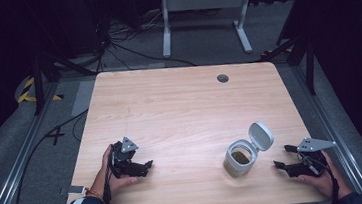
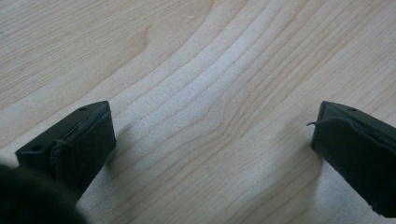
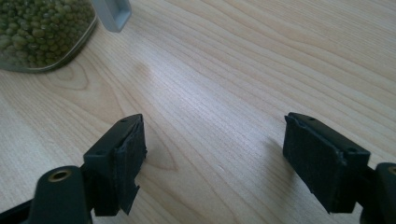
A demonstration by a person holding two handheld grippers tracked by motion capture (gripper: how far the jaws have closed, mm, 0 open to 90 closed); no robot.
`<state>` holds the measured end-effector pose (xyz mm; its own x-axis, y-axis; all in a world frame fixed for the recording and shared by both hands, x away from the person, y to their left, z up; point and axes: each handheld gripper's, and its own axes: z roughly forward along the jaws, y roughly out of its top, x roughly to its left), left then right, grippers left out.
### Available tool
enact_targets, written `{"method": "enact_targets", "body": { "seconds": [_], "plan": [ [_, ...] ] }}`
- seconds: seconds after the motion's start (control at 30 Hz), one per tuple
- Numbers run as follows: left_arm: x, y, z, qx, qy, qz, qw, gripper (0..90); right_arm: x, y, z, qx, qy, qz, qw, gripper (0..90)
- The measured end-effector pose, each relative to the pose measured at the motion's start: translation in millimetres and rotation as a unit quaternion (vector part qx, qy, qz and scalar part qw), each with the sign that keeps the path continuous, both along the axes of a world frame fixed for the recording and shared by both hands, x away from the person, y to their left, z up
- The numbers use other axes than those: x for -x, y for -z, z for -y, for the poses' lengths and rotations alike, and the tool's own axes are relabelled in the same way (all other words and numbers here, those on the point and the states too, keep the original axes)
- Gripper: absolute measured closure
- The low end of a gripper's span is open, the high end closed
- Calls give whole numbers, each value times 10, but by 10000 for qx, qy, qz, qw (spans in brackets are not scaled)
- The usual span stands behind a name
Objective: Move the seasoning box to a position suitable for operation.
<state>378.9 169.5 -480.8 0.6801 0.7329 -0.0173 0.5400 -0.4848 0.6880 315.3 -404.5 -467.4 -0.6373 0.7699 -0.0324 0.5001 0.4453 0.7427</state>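
Note:
A small clear jar [image 1: 236, 163] with green beans inside stands on the wooden table [image 1: 179, 107] at the front right. Its white hinged lid [image 1: 261, 135] is flipped open and stands up behind it. My right gripper [image 1: 282, 156] rests on the table just right of the jar, open and holding nothing. In the right gripper view the jar [image 3: 37, 32] and a corner of the lid [image 3: 112, 11] sit at the upper left, beyond the open right gripper [image 3: 214, 126]. My left gripper [image 1: 148, 165] lies at the front left, open over bare wood, as its own view [image 2: 214, 116] shows.
A round cable hole [image 1: 223, 78] sits near the table's far edge. Beyond the table, a white desk frame [image 1: 205, 9] and loose cables [image 1: 113, 43] are on the grey floor. A small flat object [image 1: 75, 190] lies at the table's front left corner.

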Motion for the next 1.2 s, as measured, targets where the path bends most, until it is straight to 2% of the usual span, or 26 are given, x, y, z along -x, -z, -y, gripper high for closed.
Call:
{"method": "enact_targets", "body": {
  "seconds": [0.33, 0.47, 0.53, 0.63, 0.67, 0.87, 0.9, 0.93, 1.0, 1.13, 1.2],
  "plan": [
    [16, 1, -19, 2, 45, 0, 10000, 2, 8, -13, -2, 84, -5, 21, 10000, 225],
    [15, 0, -20, -1, 52, -9, 10000, 2, 17, -26, 3, 45, -89, -13, 9999, 313],
    [14, 1, -21, 8, 62, -7, 10000, 2, 19, -32, 6, 72, -88, 15, 9999, 325],
    [14, 2, -21, 10, 62, -5, 10000, 1, 28, -45, 35, -39, -154, 66, 9999, 363],
    [14, 1, -22, 9, 63, -4, 10000, 1, 28, -49, 39, -52, -130, 70, 9999, 384],
    [14, 1, -21, 9, 63, -4, 10000, 1, 47, -116, 63, -14, -32, 140, 9999, 661],
    [14, 1, -21, 9, 63, -4, 10000, 1, 47, -116, 63, -14, -32, 140, 9999, 661],
    [14, 1, -21, 10, 62, -5, 10000, 1, 53, -136, 62, 0, -39, 148, 9999, 729],
    [14, 1, -21, 9, 63, -5, 10000, 1, 65, -176, 61, -26, -51, 237, 9997, 805],
    [14, 2, -21, 10, 62, -4, 10000, 1, 65, -279, 51, -187, -131, 329, 9992, 888],
    [15, 1, -21, 4, 59, -7, 10000, 1, 62, -330, 33, -235, -148, 366, 9989, 892]
  ]
}}
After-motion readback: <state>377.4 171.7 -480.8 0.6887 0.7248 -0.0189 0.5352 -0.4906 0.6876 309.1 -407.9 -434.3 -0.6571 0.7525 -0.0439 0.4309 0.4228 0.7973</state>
